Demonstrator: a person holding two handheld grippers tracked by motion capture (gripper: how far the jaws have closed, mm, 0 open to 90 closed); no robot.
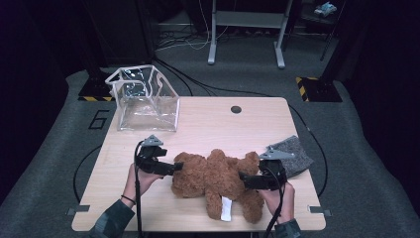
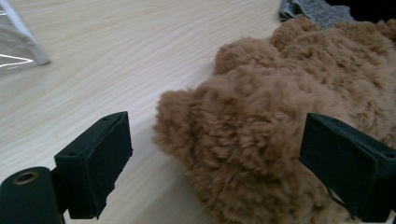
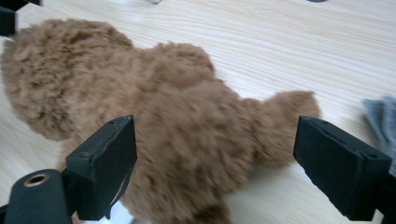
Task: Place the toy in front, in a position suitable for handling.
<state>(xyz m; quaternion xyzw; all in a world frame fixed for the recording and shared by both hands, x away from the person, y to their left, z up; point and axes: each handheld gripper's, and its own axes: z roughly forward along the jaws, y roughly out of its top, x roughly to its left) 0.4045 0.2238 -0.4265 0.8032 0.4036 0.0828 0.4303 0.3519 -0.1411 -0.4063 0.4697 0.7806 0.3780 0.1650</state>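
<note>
Both tongs gape wide around teddy bear (image 1: 218, 181); clear bag (image 1: 143, 99) (upright), grey cloth (image 1: 294, 153) nearby.

Bright light on the table (image 1: 208, 124), dark room around it; the teddy bear (image 3: 187, 135) slightly blurred close up

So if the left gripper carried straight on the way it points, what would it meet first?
Most likely the teddy bear. The left gripper has its jaws open, and the brown plush sits just ahead between them, apparently not yet pressed. Depth is hard to judge, so it may already brush the fur.
</note>
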